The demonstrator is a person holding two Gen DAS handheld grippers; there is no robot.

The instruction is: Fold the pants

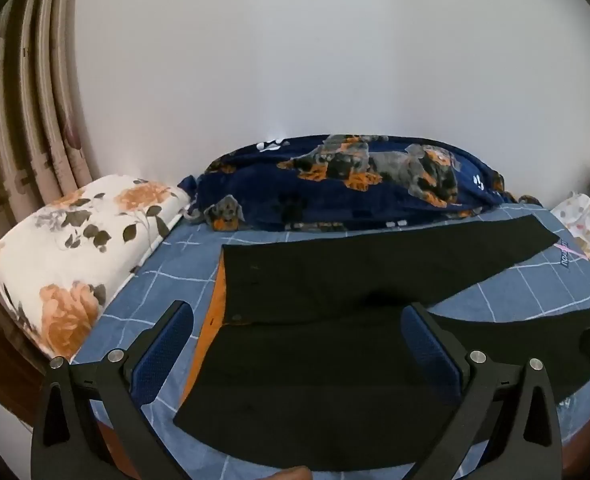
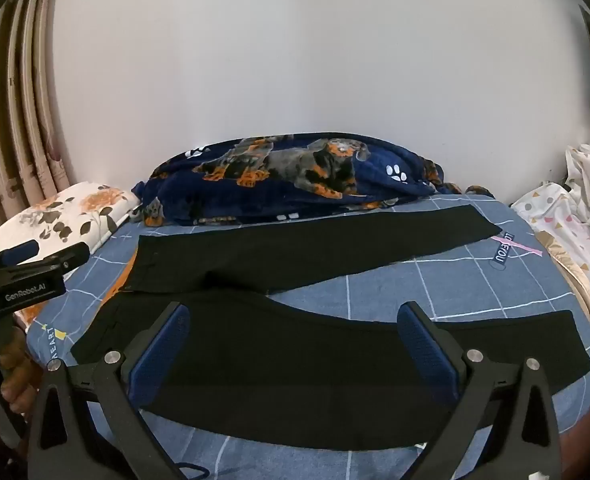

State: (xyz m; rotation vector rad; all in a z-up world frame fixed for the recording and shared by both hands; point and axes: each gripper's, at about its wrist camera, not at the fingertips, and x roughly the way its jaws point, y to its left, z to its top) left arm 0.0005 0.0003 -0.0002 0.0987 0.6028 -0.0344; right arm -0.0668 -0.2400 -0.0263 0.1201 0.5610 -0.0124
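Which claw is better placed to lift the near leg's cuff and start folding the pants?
Probably the right claw: it hangs open over the near leg of the pants, nearer the cuff. The left claw sits over the waist end.

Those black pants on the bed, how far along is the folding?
Done: the black pants lie spread flat on the blue checked sheet, legs apart. In hand: nothing; the left claw and right claw both hover wide open above the near leg, empty. Left: every fold, since no part of the pants lies doubled over yet.
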